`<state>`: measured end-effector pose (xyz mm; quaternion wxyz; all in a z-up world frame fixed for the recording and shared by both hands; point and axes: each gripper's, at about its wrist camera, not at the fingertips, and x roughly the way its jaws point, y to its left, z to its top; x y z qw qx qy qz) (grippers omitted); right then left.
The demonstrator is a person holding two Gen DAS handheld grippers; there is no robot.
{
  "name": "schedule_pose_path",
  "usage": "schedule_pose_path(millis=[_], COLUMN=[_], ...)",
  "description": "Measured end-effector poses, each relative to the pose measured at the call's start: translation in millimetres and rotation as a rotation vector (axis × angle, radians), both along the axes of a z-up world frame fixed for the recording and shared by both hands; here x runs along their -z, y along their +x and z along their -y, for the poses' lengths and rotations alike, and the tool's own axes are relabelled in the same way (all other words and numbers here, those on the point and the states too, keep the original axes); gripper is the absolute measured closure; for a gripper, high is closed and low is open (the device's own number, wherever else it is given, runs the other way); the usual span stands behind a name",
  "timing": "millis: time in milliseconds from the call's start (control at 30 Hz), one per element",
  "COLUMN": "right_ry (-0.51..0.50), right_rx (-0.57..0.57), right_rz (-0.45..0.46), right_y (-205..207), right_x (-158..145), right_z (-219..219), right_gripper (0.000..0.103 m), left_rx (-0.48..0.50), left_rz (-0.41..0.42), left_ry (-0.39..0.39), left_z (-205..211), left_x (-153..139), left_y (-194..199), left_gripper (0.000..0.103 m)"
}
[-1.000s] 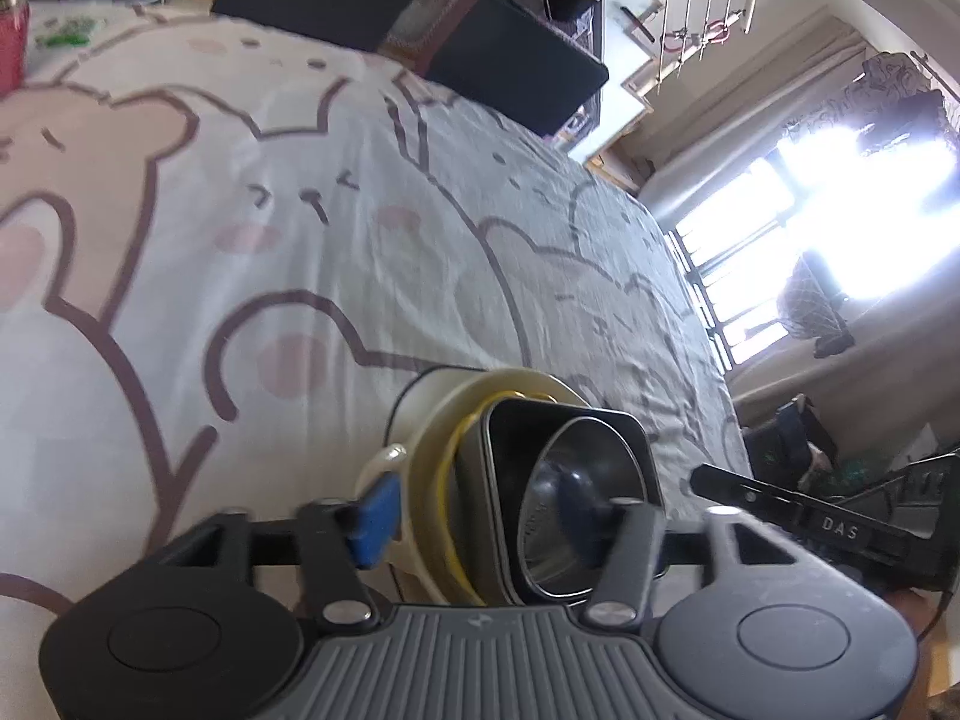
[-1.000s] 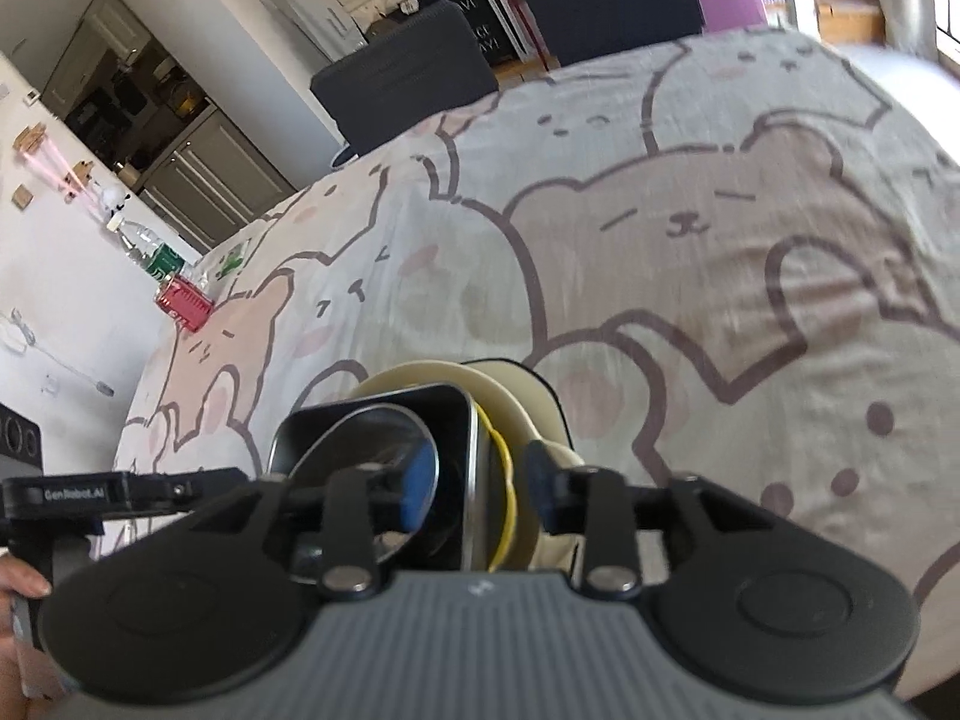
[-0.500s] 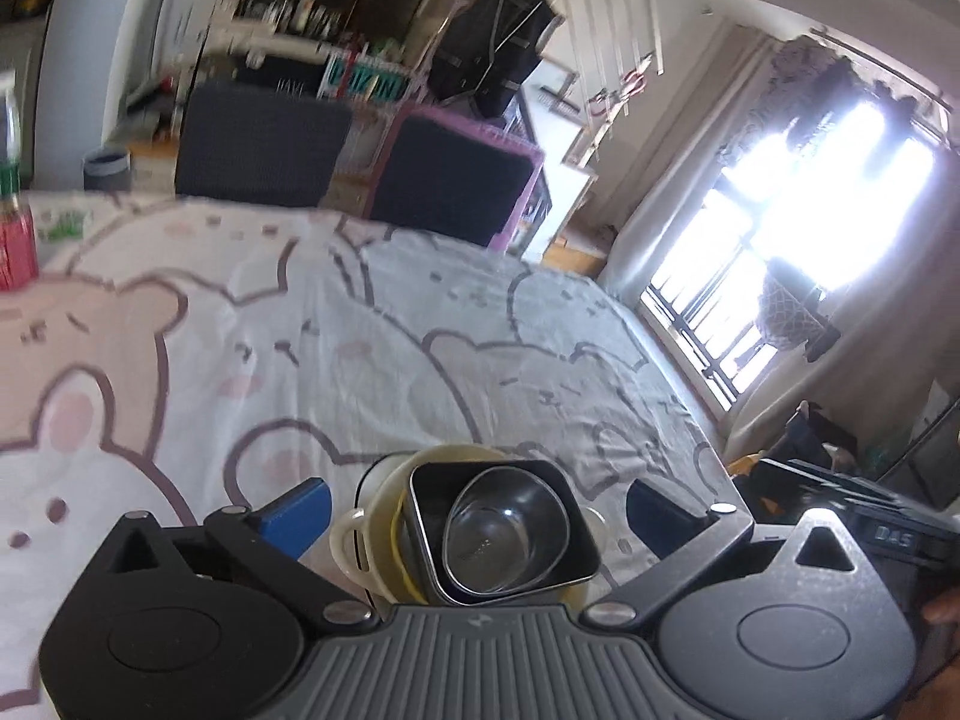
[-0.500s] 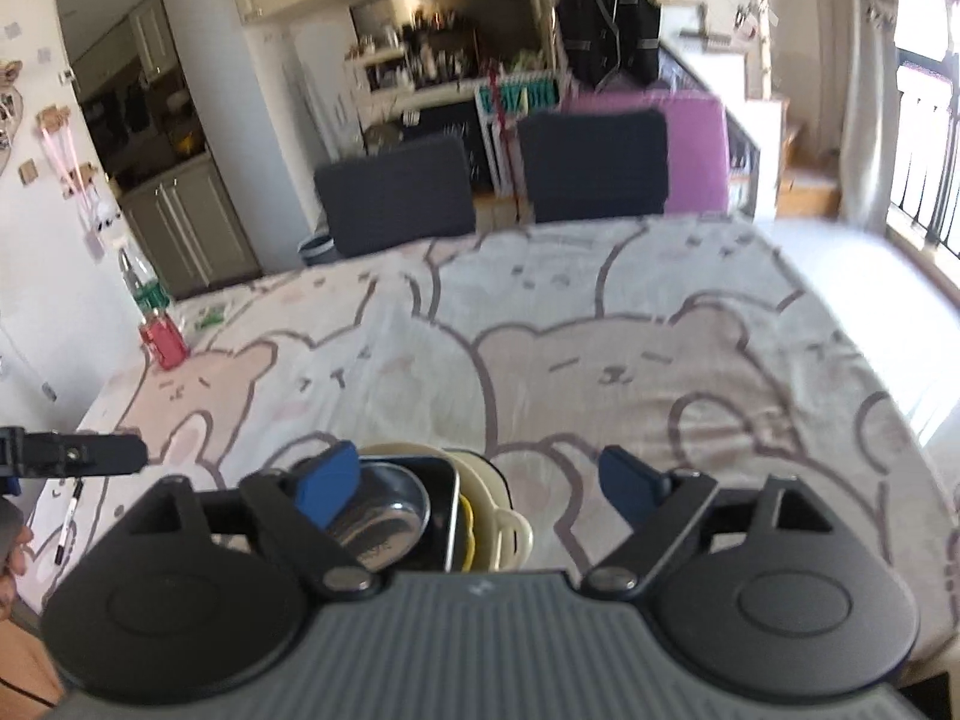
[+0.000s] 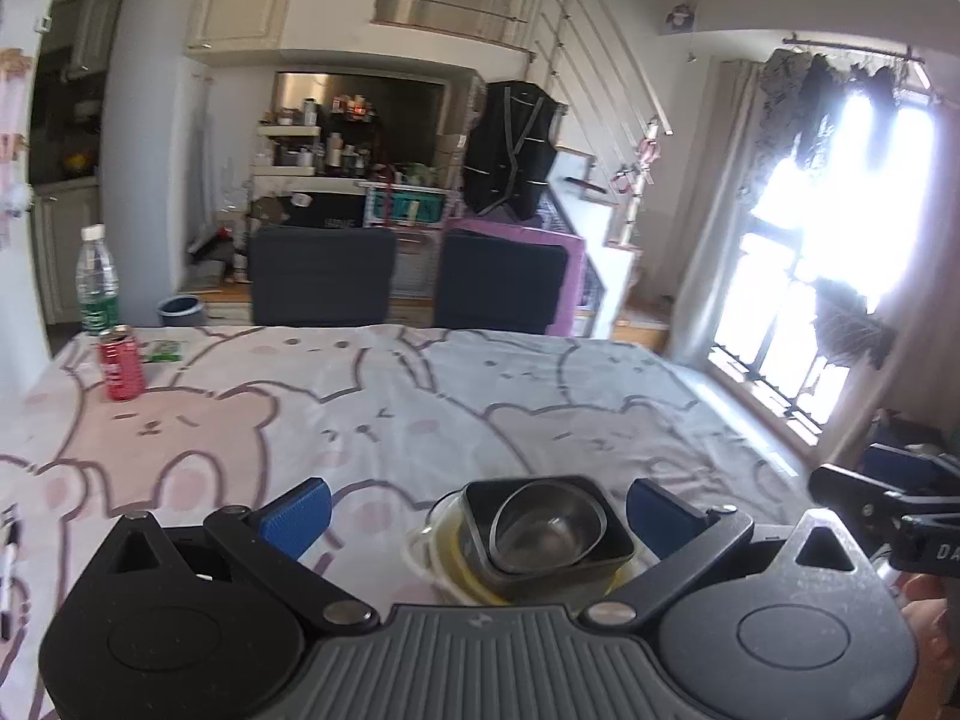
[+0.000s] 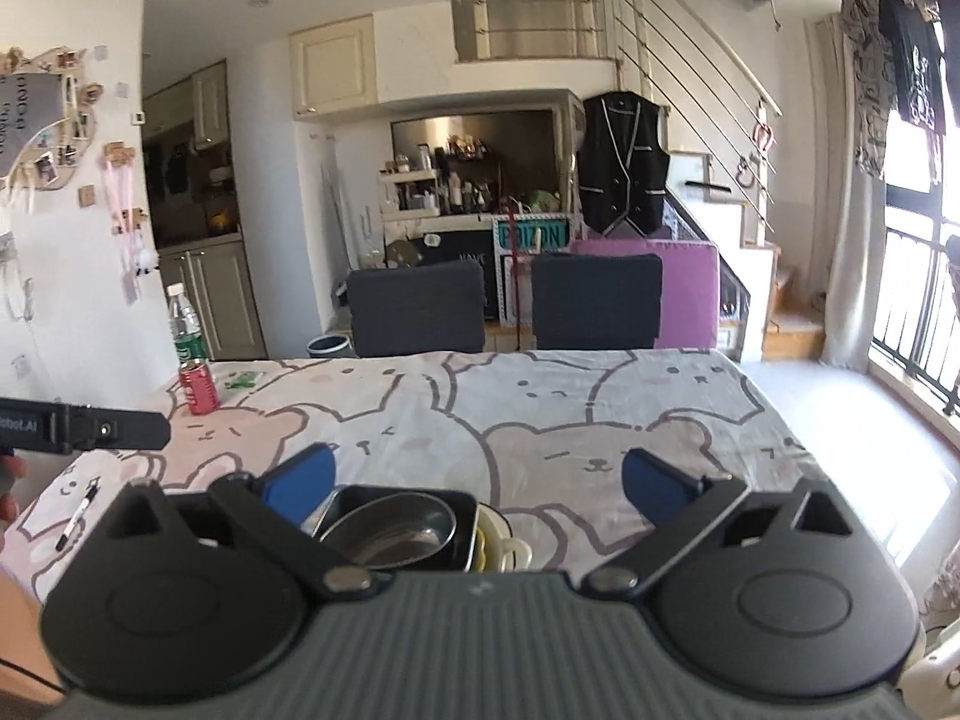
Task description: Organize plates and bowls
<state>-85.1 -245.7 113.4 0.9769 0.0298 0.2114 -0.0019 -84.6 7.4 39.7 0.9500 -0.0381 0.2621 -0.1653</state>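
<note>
A nested stack stands on the bear-print tablecloth near its front edge: a steel bowl inside a black square dish, inside a yellow bowl and a cream handled dish. My left gripper is open, above and behind the stack, its blue pads clear of it. In the right wrist view the steel bowl and the cream dish's handle show low down. My right gripper has its jaws opening, and the pads touch nothing.
A red can and a water bottle stand at the table's far left. Two dark chairs sit behind the far edge. A pen lies at the left edge. The window is to the right.
Both grippers let go of the stack, spread their jaws wide, pulled back and rose. Both views rolled level, so the stack now sits small and low in them.
</note>
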Motion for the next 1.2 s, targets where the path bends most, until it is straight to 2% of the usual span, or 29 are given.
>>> schedule_pose_path(millis=[167,333,633,800,1200], right_ry=[-0.012,-0.039,-0.069,-0.065,-0.100], right_rx=[0.009,0.031,0.028,0.040,0.055], right_rz=[0.004,-0.013,-0.047,-0.035,-0.034], right_y=[-11.2,-24.2,-39.7,-50.3,-53.1], right_x=[11.6,28.8,54.3,62.3,74.1], right_z=[0.0,2.2,-0.6,0.7,-3.5], right_gripper=[0.000,0.000,0.000,0.000,0.000], left_rx=[-0.051,-0.042,-0.069,-0.065,-0.074], left_rz=[0.046,0.023,0.077,0.067,0.087], left_ry=[0.049,0.017,0.139,0.134,0.185], left_z=[-0.2,-3.1,8.8,8.3,14.0], left_x=[12.0,25.8,52.1,58.9,70.5], left_y=[-18.3,-25.6,-44.9,-49.3,-62.6], left_gripper=[0.000,0.000,0.000,0.000,0.000])
